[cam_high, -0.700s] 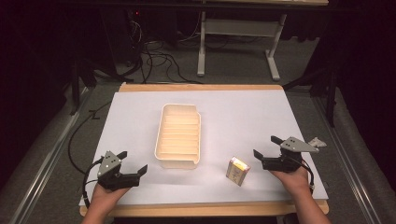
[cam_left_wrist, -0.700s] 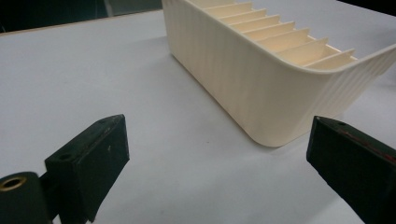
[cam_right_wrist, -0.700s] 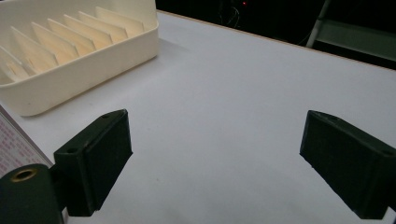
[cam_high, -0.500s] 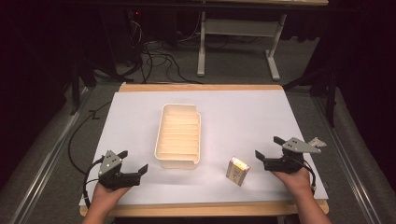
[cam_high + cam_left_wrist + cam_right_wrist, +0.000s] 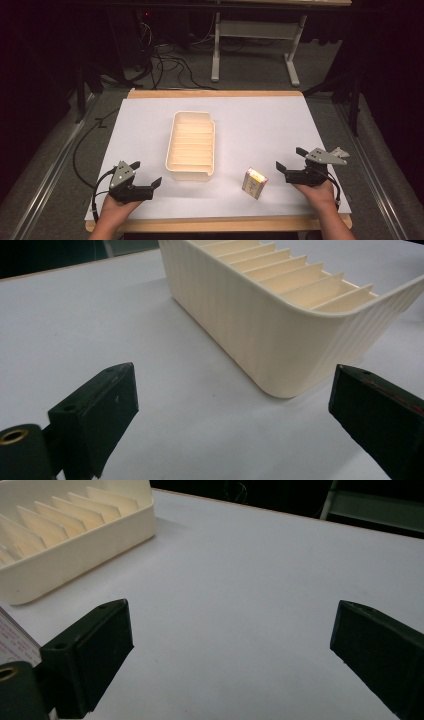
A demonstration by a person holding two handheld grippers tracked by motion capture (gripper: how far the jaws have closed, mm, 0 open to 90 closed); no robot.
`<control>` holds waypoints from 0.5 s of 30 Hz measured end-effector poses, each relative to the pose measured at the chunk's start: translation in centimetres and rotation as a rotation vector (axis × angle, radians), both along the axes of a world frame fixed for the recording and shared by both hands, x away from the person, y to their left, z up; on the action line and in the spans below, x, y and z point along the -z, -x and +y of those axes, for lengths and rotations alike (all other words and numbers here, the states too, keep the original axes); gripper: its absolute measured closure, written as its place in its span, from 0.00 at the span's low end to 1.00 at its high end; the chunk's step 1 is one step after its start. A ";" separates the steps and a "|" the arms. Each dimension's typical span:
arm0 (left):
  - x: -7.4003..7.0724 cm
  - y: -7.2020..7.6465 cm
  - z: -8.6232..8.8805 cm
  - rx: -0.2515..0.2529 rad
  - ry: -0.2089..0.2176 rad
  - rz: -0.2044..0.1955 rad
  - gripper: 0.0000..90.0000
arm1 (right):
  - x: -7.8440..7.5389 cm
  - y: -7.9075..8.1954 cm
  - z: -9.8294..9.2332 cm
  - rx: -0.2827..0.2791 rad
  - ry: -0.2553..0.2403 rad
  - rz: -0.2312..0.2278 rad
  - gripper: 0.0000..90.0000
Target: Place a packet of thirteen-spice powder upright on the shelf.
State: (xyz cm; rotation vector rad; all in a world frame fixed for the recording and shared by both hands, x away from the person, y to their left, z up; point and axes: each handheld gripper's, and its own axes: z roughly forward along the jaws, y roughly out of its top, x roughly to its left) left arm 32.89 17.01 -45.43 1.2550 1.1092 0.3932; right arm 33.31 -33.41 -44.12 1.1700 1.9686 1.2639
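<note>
Plainly, the small box point(image 5: 254, 183) lies flat on the white table point(image 5: 260, 125), just right of the cream tray point(image 5: 192, 145), its long axis running roughly away from the person. It sits near the right gripper point(image 5: 291, 164), off its left jaw, well apart from the left gripper point(image 5: 145, 173). Both grippers' jaws are spread, holding nothing.

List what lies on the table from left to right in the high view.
Left gripper → cream tray → small box → right gripper.
</note>
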 end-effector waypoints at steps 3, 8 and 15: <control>0.0 -0.4 -0.1 0.002 0.000 0.000 0.07 | 0.1 0.0 -0.5 0.024 -0.013 0.017 0.03; -0.1 -1.1 0.2 -0.027 0.023 0.018 0.07 | 0.2 0.1 -0.8 0.033 -0.020 0.025 0.03; -0.5 -0.9 0.2 -0.045 0.043 -0.007 0.07 | 0.0 0.4 -0.9 -0.014 -0.035 0.034 0.03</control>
